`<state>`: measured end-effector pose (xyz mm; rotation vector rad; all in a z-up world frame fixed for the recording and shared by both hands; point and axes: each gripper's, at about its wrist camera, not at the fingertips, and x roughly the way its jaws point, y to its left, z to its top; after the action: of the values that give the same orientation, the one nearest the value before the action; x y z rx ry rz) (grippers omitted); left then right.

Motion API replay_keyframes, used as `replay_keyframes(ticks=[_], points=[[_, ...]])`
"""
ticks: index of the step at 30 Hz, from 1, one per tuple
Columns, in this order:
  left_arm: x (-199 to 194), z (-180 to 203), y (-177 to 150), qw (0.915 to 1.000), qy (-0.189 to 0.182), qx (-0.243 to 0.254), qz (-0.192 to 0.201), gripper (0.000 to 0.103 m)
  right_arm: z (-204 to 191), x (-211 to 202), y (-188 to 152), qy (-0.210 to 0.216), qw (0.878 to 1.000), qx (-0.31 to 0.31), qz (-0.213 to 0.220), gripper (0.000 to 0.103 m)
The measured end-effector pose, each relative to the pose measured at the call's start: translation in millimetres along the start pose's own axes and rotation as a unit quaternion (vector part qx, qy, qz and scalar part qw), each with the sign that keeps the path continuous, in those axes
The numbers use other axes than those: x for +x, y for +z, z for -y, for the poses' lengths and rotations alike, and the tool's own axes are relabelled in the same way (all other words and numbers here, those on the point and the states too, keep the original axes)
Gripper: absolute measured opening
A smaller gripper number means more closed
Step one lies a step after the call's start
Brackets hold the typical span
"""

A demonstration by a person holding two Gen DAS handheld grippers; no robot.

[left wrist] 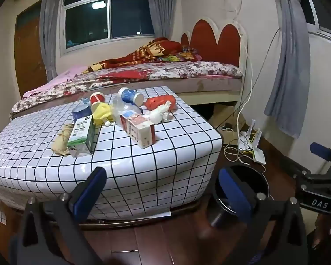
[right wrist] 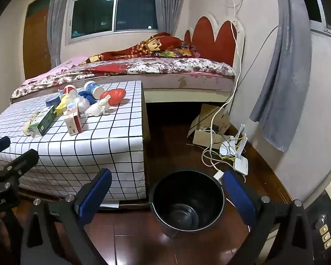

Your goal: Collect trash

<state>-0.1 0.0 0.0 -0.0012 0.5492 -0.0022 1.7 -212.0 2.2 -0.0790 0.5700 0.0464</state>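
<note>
Trash lies on a low table with a white grid cloth (left wrist: pixel 165 161) (right wrist: pixel 112 137): a green carton (left wrist: pixel 82 135) (right wrist: pixel 44 122), a red-and-white carton (left wrist: pixel 139 130) (right wrist: pixel 74 122), a blue paper cup (left wrist: pixel 131 96) (right wrist: pixel 93 89), a red cup (left wrist: pixel 97 98), a red bag (left wrist: pixel 162 102) (right wrist: pixel 114 96), white crumpled paper (left wrist: pixel 160 112) (right wrist: pixel 97 108) and a yellow wrapper (left wrist: pixel 102 111). An empty black bucket (right wrist: pixel 187 203) (left wrist: pixel 253 176) stands on the floor right of the table. My left gripper (left wrist: pixel 163 190) is open before the table's near corner. My right gripper (right wrist: pixel 167 194) is open over the bucket.
A bed (left wrist: pixel 143 75) runs behind the table. A white router (right wrist: pixel 240 163) with tangled cables and a cardboard box (right wrist: pixel 209 128) lie on the wooden floor by the right wall. Grey curtains (right wrist: pixel 282 66) hang at the right. My right gripper's body shows in the left wrist view (left wrist: pixel 320 181).
</note>
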Motion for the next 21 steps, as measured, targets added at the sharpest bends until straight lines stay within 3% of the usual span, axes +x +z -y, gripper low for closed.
replay_keyframes(ticks=[21], points=[[-0.1,0.5,-0.2,1.0000,0.002,0.003,0.004,0.102,-6.9,3.0,4.0,0.006,1.000,-0.001,0.009,0.102]])
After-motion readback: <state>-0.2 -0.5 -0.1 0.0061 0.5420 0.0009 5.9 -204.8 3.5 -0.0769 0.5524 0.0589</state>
